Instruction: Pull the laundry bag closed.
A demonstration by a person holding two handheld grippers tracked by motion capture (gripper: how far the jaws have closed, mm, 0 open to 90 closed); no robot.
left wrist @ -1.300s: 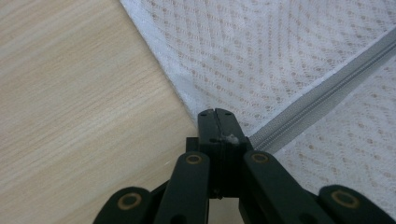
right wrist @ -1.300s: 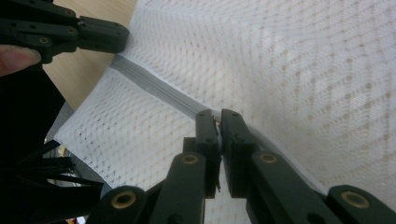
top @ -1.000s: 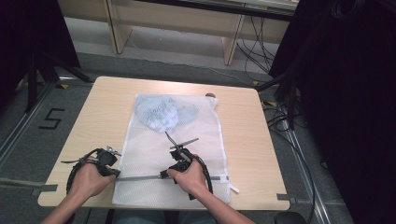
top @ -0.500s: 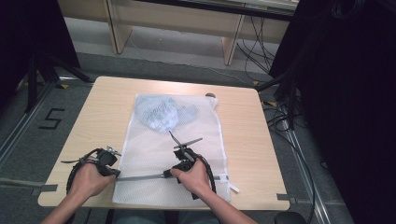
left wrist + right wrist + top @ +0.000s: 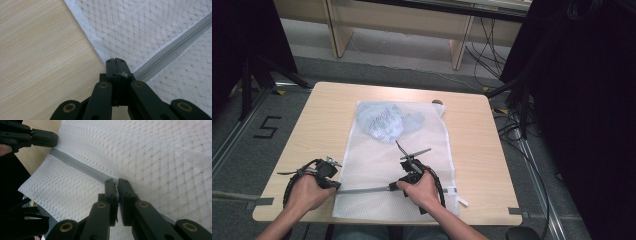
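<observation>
A white mesh laundry bag (image 5: 377,160) lies flat on the wooden table (image 5: 472,150), with a crumpled pale blue garment (image 5: 384,122) inside its far end. A grey zipper (image 5: 362,190) runs across the near end. My left gripper (image 5: 334,186) is shut on the bag's left edge where the zipper (image 5: 172,47) ends, its jaws closed (image 5: 115,61) over the mesh hem. My right gripper (image 5: 393,188) is shut on the zipper pull (image 5: 115,183), its jaws pinched together (image 5: 115,182). The zipper (image 5: 77,166) stretches from there toward the left gripper (image 5: 53,140).
A small dark object (image 5: 438,102) sits at the table's far edge beside the bag's corner. A white tab (image 5: 460,201) sticks out from the bag's near right side. Bare wood flanks the bag on both sides. Cables (image 5: 512,125) lie on the floor to the right.
My right hand has shifted slightly to the right along the zipper. The left hand and the bag have stayed put.
</observation>
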